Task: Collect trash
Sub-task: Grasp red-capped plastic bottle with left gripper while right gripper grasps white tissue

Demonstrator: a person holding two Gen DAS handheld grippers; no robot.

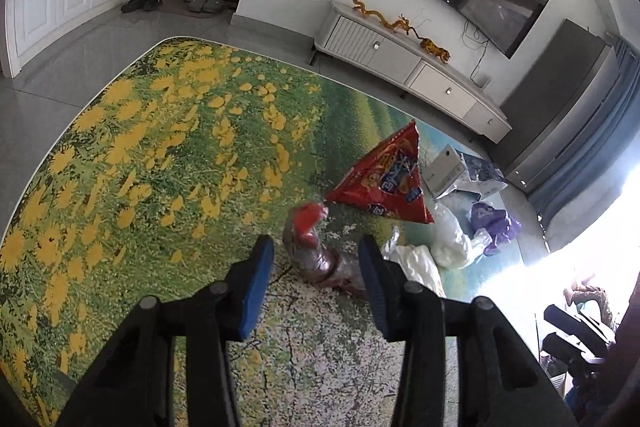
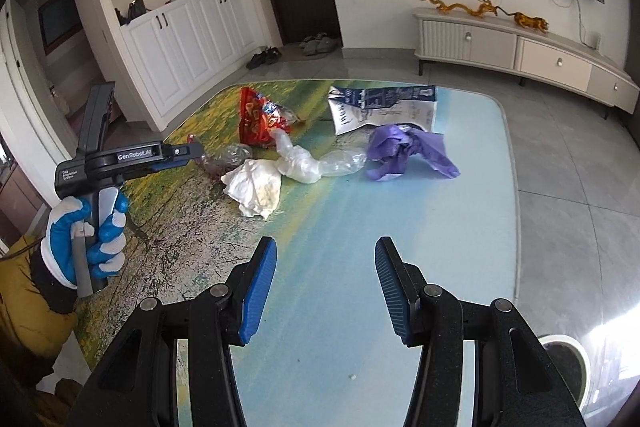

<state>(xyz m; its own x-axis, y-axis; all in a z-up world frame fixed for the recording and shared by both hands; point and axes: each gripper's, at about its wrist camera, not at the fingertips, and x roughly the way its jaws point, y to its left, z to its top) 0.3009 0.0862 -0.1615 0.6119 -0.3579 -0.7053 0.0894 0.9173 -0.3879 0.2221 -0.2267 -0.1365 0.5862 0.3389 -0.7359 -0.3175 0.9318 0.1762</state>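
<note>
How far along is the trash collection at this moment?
Nothing looks collected yet. The red snack bag, crushed bottle, tissue, clear plastic, purple bag and white-and-blue wrapper all lie on the mat. The left gripper is open around the bottle, not clamped. The right gripper is open and empty. All pickups remain.

On the flower-printed table [image 2: 360, 267] lie six pieces of trash: one red crinkled snack bag [image 2: 260, 121], one crushed clear plastic bottle with a red cap [image 2: 224, 157], one crumpled white paper napkin [image 2: 254, 187], one twisted clear-and-white plastic bag [image 2: 316, 165], one crumpled purple plastic bag [image 2: 408, 151] and one flattened blue-and-white printed carton [image 2: 380, 107]. Two black grippers with blue pads show, the left gripper [image 1: 316, 259] and the right gripper [image 2: 325, 259]. One blue-and-white gloved hand [image 2: 86, 235] is visible.
</note>
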